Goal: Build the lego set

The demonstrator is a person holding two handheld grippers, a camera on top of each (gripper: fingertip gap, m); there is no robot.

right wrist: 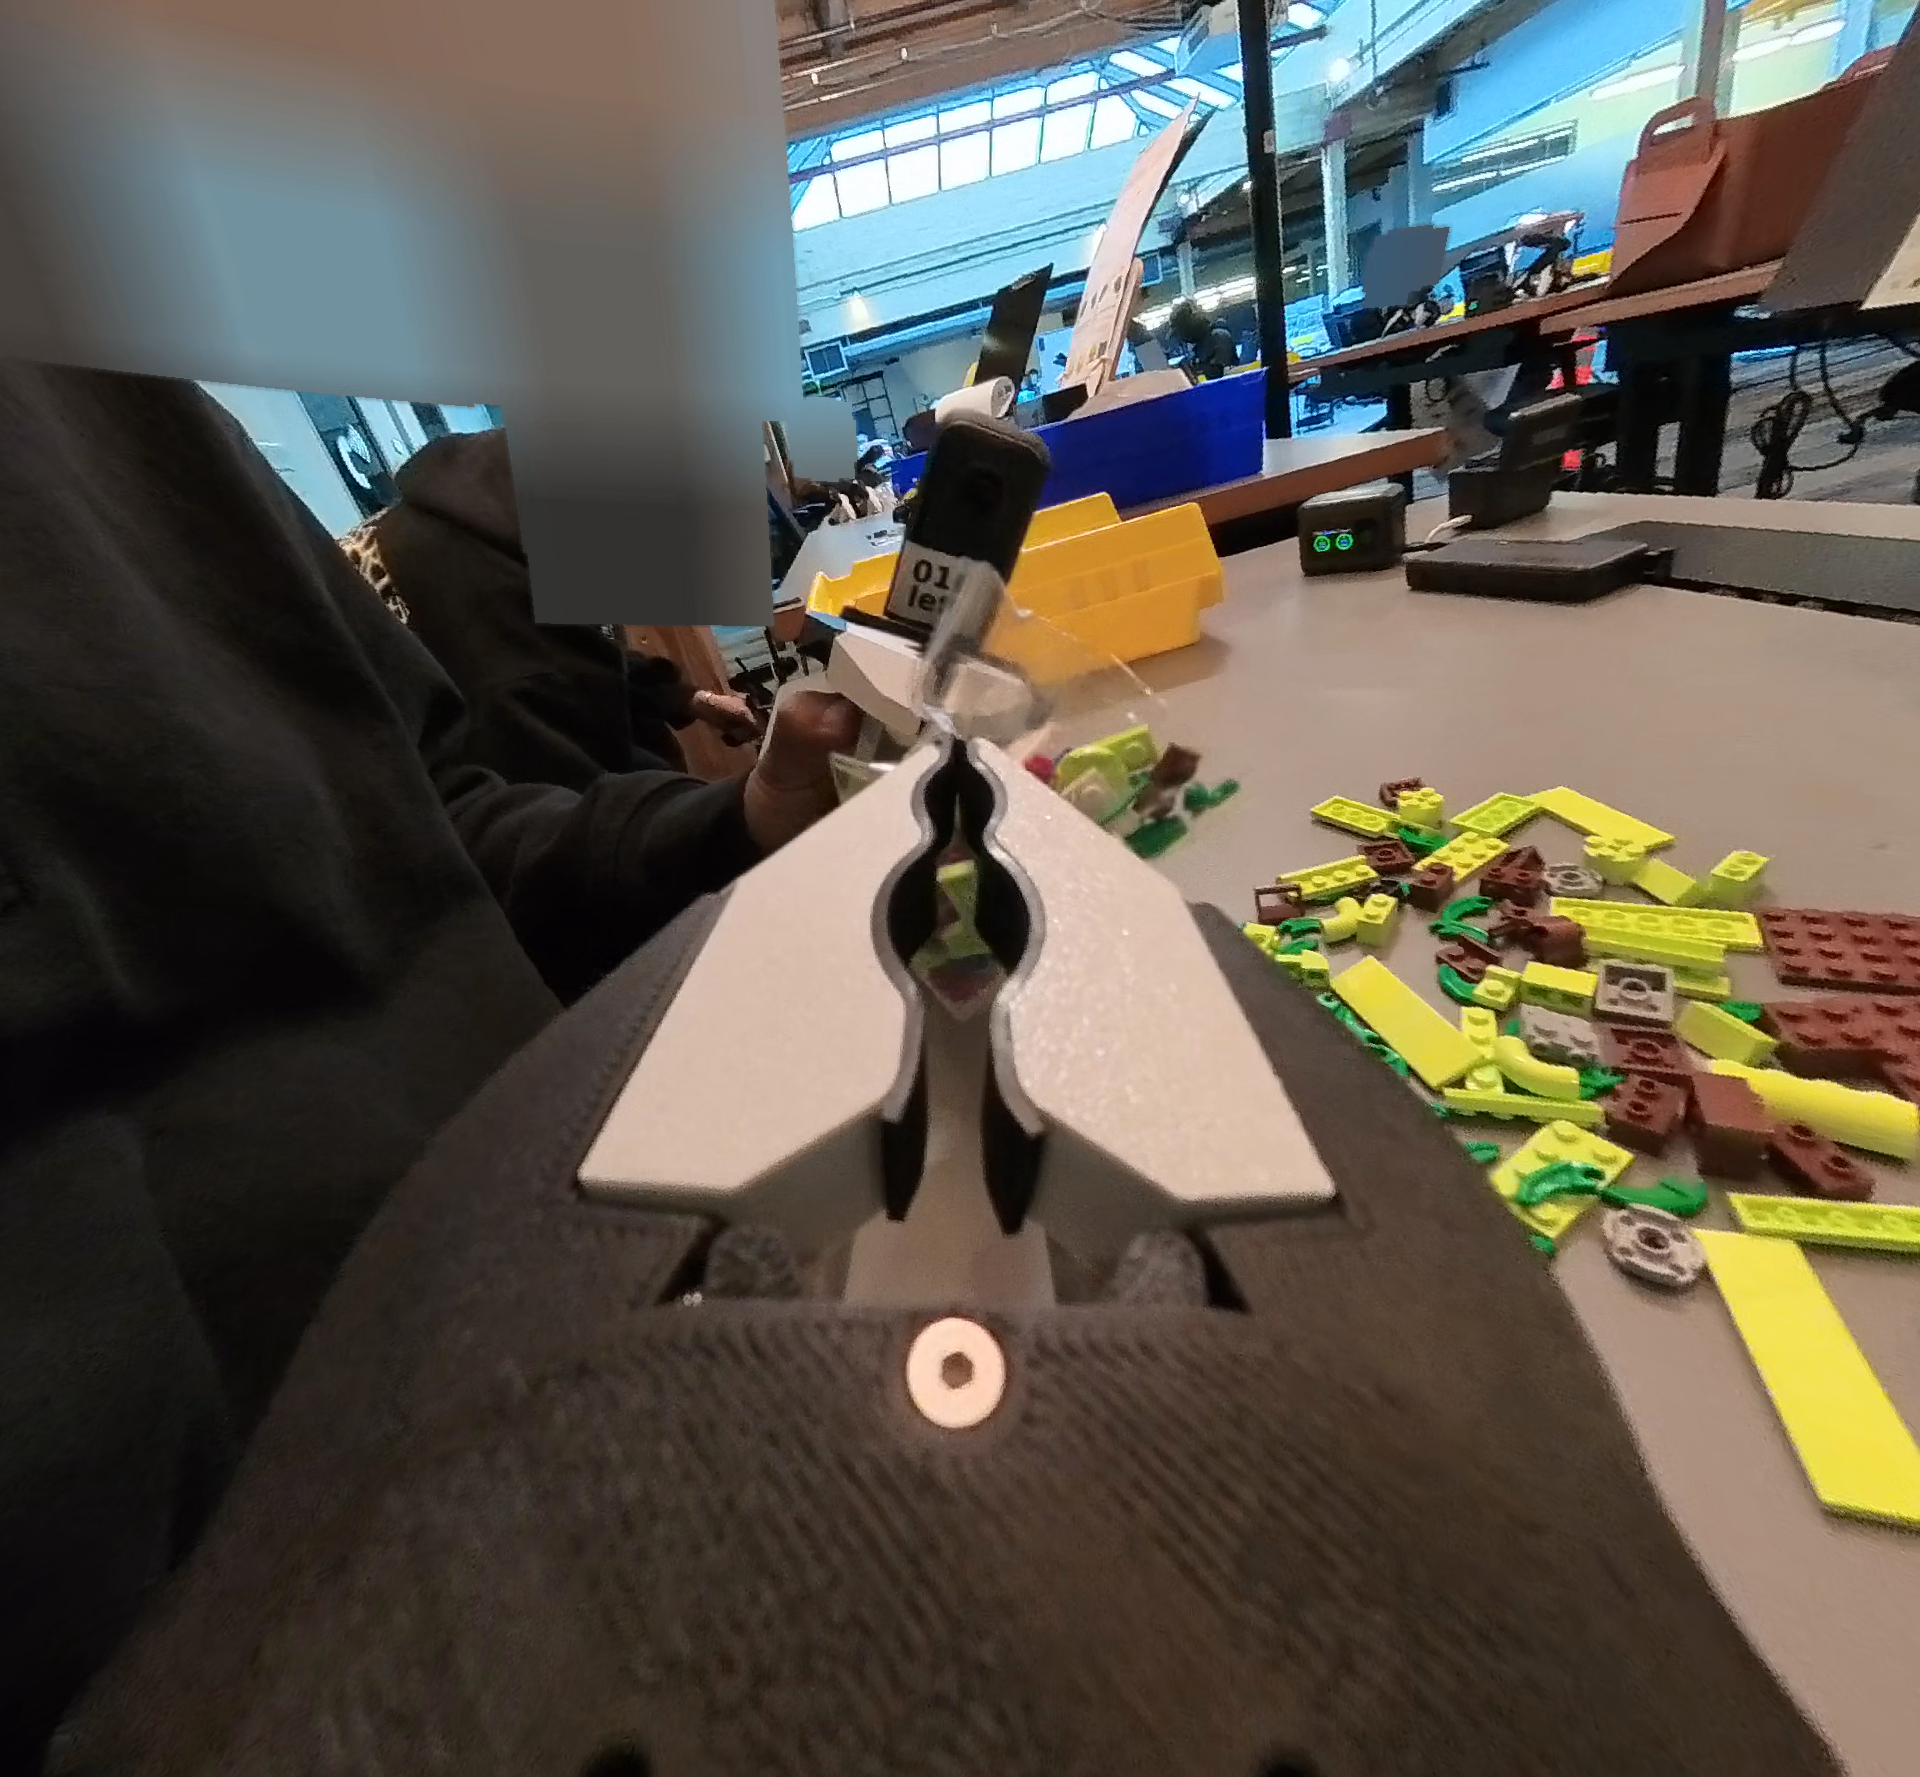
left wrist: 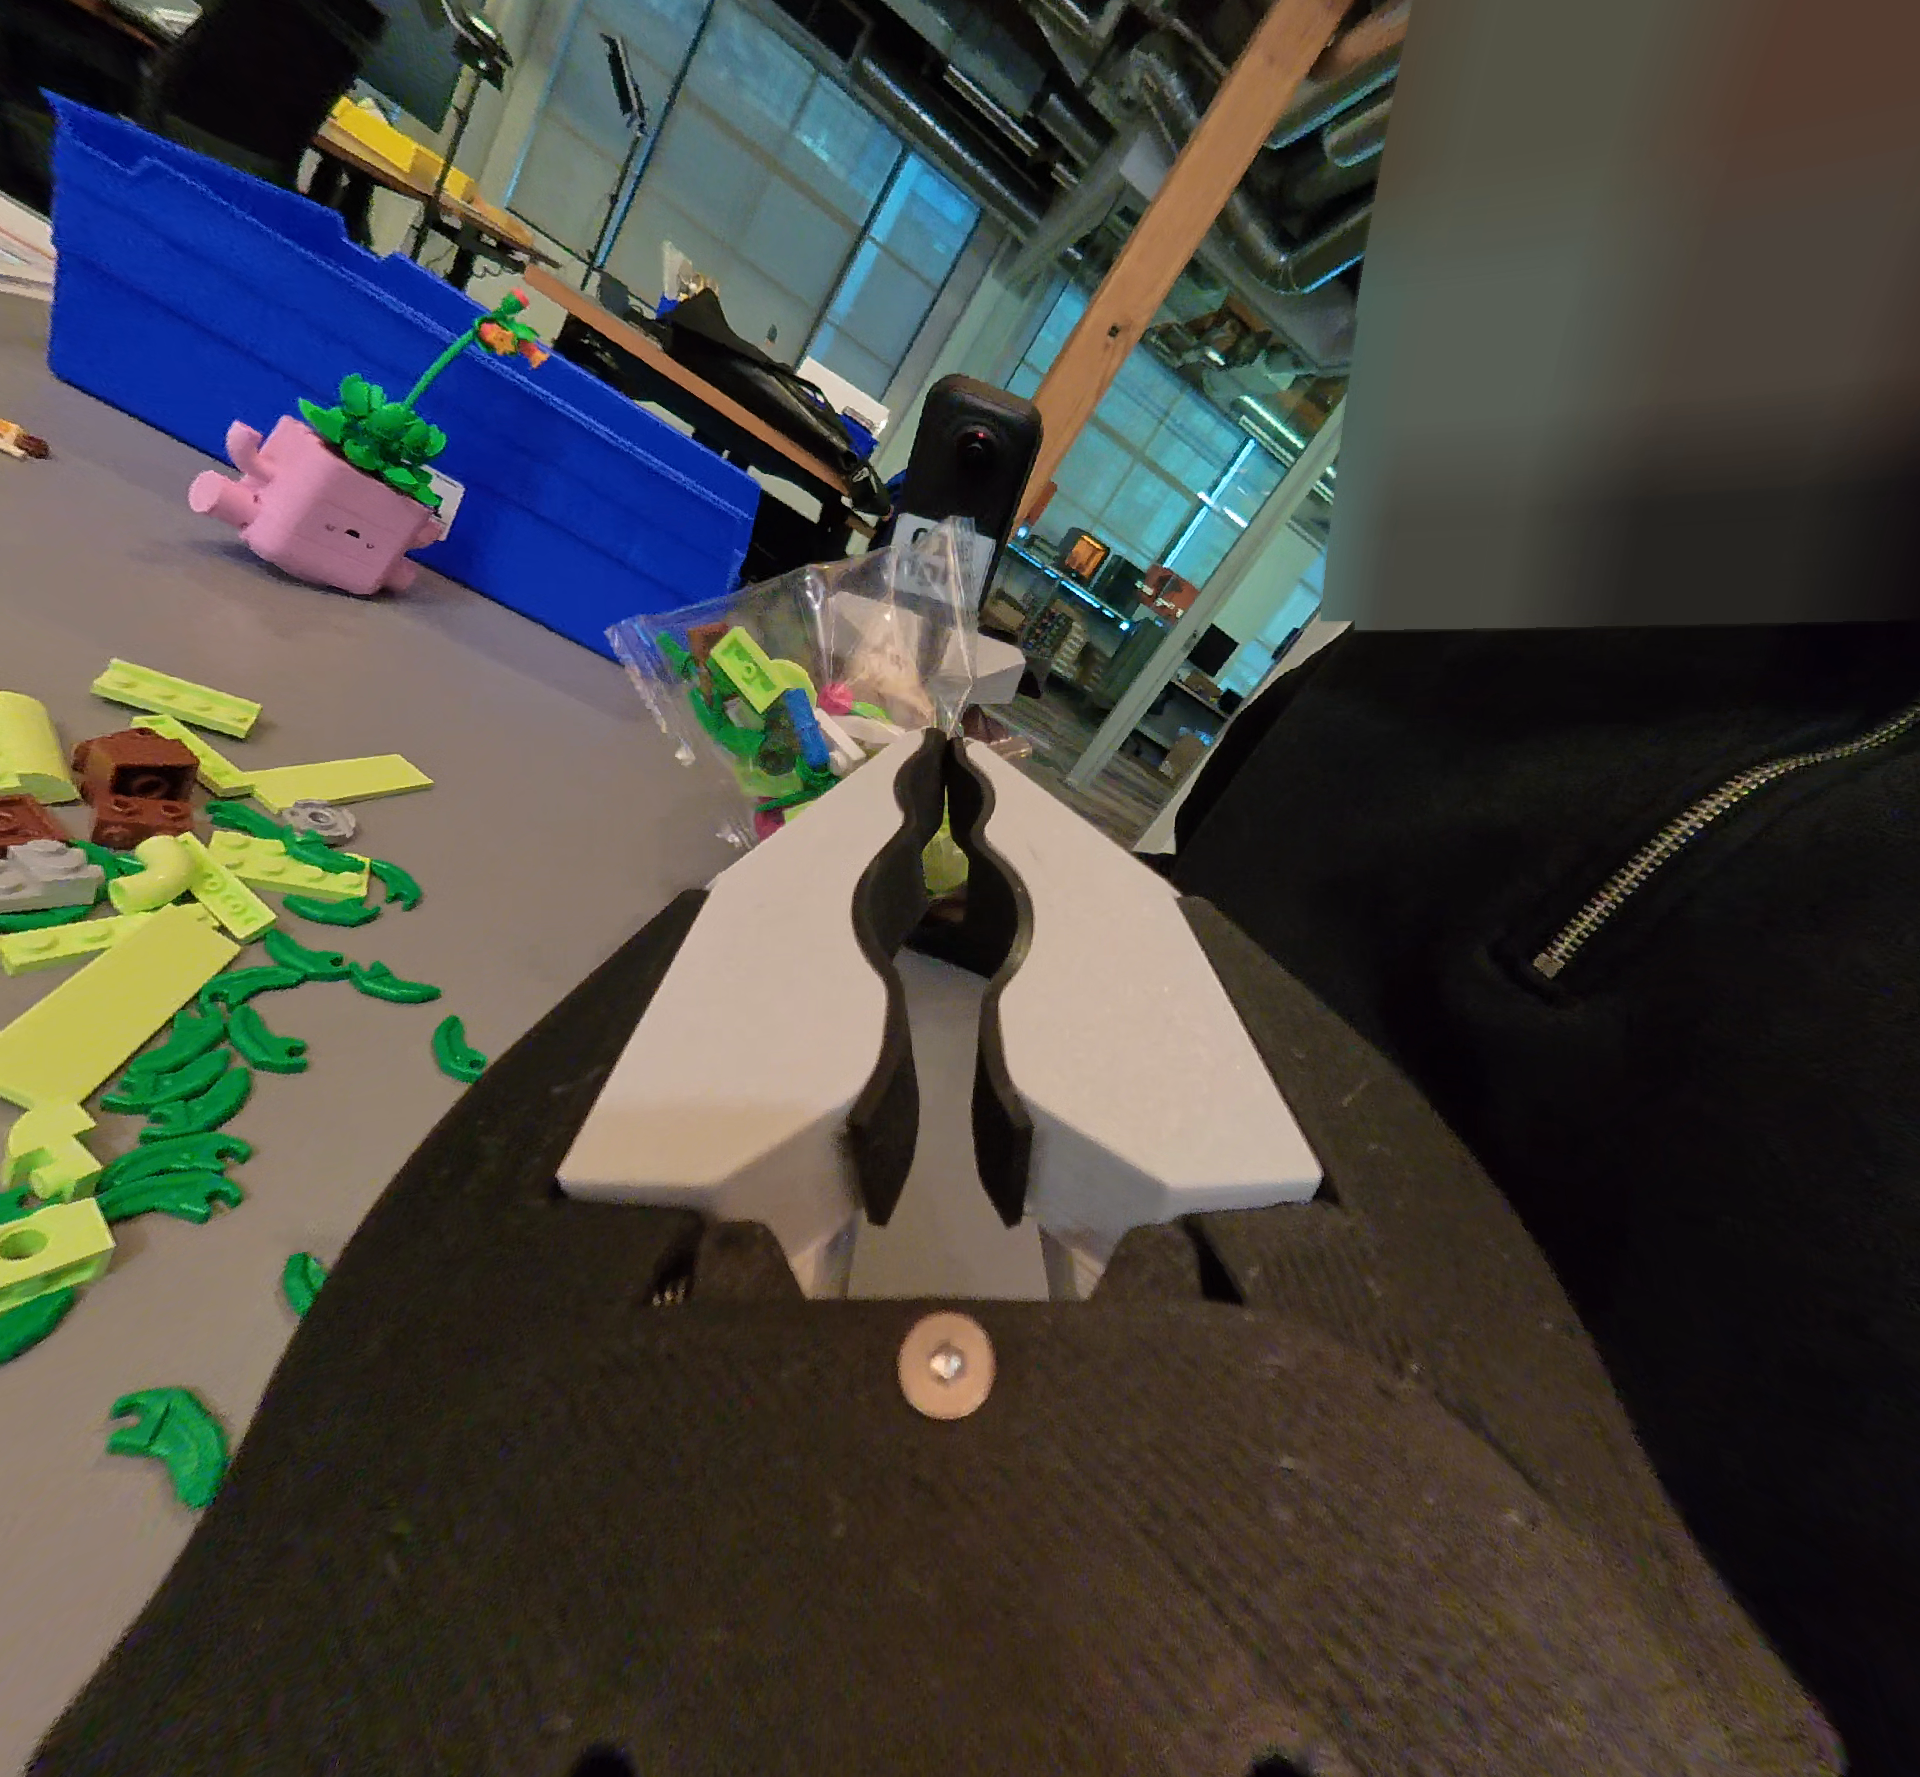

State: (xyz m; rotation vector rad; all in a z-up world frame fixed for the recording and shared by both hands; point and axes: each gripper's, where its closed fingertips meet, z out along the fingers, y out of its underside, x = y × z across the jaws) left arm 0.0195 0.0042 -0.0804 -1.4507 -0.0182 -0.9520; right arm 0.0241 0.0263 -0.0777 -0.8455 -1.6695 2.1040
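Both grippers hold one clear plastic bag of small lego pieces (left wrist: 790,688) above the table edge, facing each other. My left gripper (left wrist: 945,740) is shut on the bag's top edge. My right gripper (right wrist: 956,753) is shut on the same bag (right wrist: 987,688) from the other side. The right gripper's black camera (left wrist: 977,460) shows behind the bag in the left wrist view. The left gripper's camera (right wrist: 971,501) shows in the right wrist view. Loose lime, green, brown and grey pieces (left wrist: 156,948) lie spread on the grey table (left wrist: 520,792), and they also show in the right wrist view (right wrist: 1610,979).
A built pink lego pot with a green plant (left wrist: 322,501) stands before a blue bin (left wrist: 312,345). A yellow bin (right wrist: 1101,574) and black devices (right wrist: 1351,532) sit farther back. A person in a black zip jacket (left wrist: 1558,1000) is close beside the grippers.
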